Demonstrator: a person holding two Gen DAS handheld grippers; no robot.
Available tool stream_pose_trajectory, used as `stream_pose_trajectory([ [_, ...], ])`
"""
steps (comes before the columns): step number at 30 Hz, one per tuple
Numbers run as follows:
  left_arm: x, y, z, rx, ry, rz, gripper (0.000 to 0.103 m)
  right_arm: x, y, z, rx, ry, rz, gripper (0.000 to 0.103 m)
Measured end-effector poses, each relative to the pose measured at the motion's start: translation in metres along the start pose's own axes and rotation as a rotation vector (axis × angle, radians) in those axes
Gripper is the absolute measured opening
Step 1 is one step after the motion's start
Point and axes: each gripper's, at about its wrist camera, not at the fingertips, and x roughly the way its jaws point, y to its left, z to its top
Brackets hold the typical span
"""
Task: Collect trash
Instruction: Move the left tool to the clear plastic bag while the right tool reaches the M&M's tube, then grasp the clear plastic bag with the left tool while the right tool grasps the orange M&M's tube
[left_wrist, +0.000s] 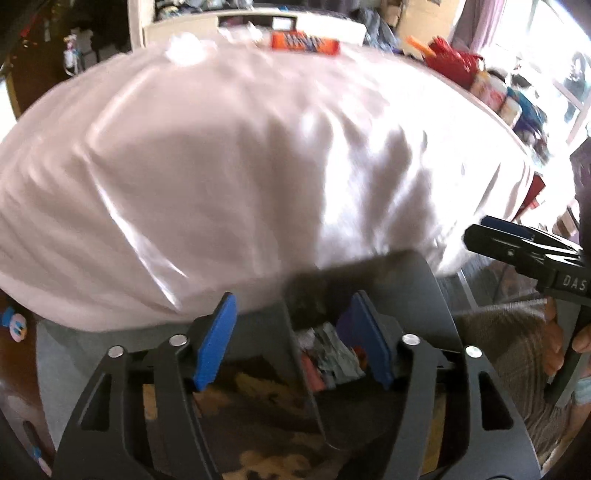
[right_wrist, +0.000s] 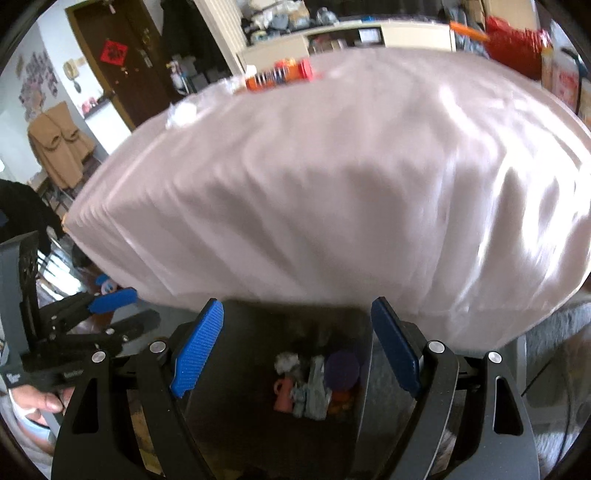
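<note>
Trash heaped low inside upright dark bin

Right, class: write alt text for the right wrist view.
An open right gripper hangs above a dark bin holding crumpled trash, at the edge of a table under a white cloth. The left gripper shows at the left.

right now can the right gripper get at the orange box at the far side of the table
Probably not without moving. The right gripper hangs open over the dark bin at the near edge, and the whole white-covered table lies between it and the orange box.
</note>
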Motion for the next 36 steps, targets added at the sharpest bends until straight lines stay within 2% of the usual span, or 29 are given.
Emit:
stream_pose_trajectory([
  [4,-0.015,0.015,0.023,0.008,-0.061,0.048,0.081,-0.009,0.003,0.030,-0.031,-0.039,-0.024,0.083],
  [10,-0.027,0.040,0.064,0.014,-0.128,0.110,0.086,-0.009,0.008,0.091,-0.056,-0.106,-0.018,0.083],
  [17,-0.016,0.070,0.117,-0.010,-0.142,0.123,0.086,0.036,0.015,0.152,-0.054,-0.069,-0.021,0.083],
  [24,0.001,0.091,0.166,-0.028,-0.129,0.155,0.086,0.070,0.017,0.198,-0.121,-0.098,-0.041,0.083],
  [31,0.018,0.104,0.206,-0.044,-0.111,0.140,0.085,0.086,0.025,0.228,-0.212,-0.116,-0.032,0.083],
  [36,0.035,0.115,0.232,-0.065,-0.098,0.141,0.084,0.102,0.045,0.243,-0.333,-0.109,-0.035,0.085],
])
